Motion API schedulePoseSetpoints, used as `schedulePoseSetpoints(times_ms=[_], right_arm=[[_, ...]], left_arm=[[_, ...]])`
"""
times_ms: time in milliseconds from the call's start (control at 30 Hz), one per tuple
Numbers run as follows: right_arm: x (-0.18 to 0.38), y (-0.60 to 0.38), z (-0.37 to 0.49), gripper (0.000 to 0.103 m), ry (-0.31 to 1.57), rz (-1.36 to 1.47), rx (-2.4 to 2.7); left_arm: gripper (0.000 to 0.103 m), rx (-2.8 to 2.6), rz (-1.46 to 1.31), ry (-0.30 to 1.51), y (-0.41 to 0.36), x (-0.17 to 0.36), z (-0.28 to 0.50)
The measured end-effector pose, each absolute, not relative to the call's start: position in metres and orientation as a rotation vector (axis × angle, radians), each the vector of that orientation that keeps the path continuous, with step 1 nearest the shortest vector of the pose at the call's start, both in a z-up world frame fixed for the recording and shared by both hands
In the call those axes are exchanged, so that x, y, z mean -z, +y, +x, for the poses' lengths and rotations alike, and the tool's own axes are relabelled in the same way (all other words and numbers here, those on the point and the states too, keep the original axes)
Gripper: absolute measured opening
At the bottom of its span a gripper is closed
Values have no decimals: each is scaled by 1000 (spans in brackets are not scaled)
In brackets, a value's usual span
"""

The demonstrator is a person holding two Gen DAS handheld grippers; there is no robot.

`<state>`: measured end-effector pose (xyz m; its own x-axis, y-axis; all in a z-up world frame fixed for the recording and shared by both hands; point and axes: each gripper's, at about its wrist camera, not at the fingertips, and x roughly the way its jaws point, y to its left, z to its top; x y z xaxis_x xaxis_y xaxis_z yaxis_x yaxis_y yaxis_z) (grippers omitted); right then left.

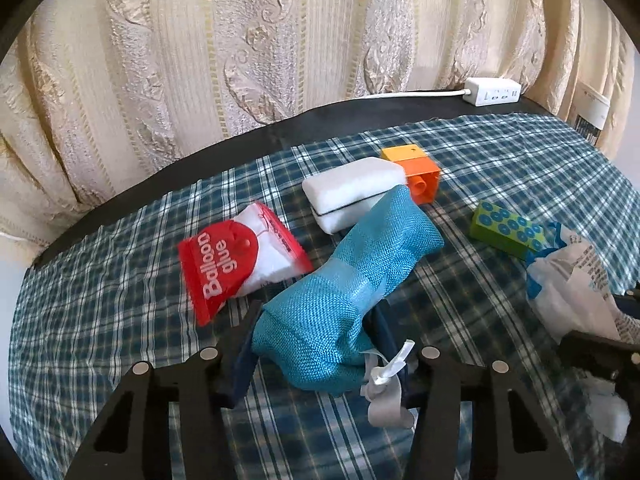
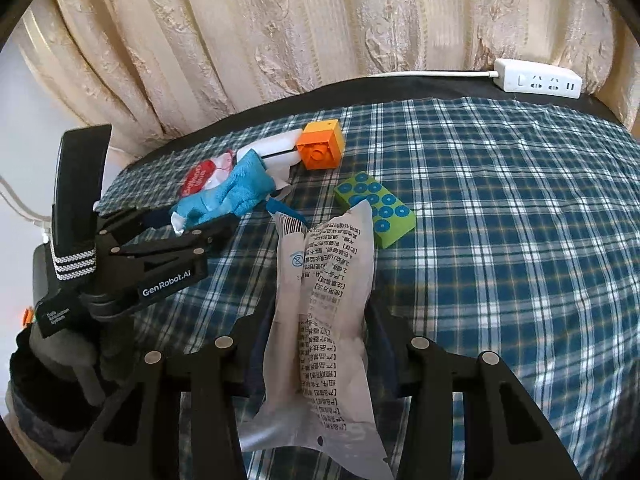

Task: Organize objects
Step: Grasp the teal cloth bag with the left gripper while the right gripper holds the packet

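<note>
My left gripper (image 1: pixel 316 320) is shut on a teal woven pouch (image 1: pixel 352 276) with a white ribbon tie, held just above the plaid cloth; the pouch also shows in the right wrist view (image 2: pixel 228 196). My right gripper (image 2: pixel 316 320) is shut on a white printed plastic packet (image 2: pixel 328 300), also seen at the right in the left wrist view (image 1: pixel 576 284). On the cloth lie a red Balloon glue packet (image 1: pixel 236 264), a white case (image 1: pixel 352 192), an orange brick (image 1: pixel 420 172) and a green dotted brick (image 1: pixel 508 228).
A blue plaid cloth (image 2: pixel 500 220) covers a dark table. A white power strip (image 2: pixel 540 78) with its cable lies at the back right edge. A cream patterned curtain (image 2: pixel 280 32) hangs close behind the table.
</note>
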<state>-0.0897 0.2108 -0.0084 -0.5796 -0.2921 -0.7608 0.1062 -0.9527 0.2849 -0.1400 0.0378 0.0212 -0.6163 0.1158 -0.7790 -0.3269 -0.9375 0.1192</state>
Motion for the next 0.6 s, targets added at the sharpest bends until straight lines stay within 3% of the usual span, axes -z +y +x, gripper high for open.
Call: schedulePoseSetpoints(times_ms=[600], right_arm=[[-19,277,-24,46,-549,1198,2665]], left_arm=[[56,-2589,-1148,295,71,-50,-77]])
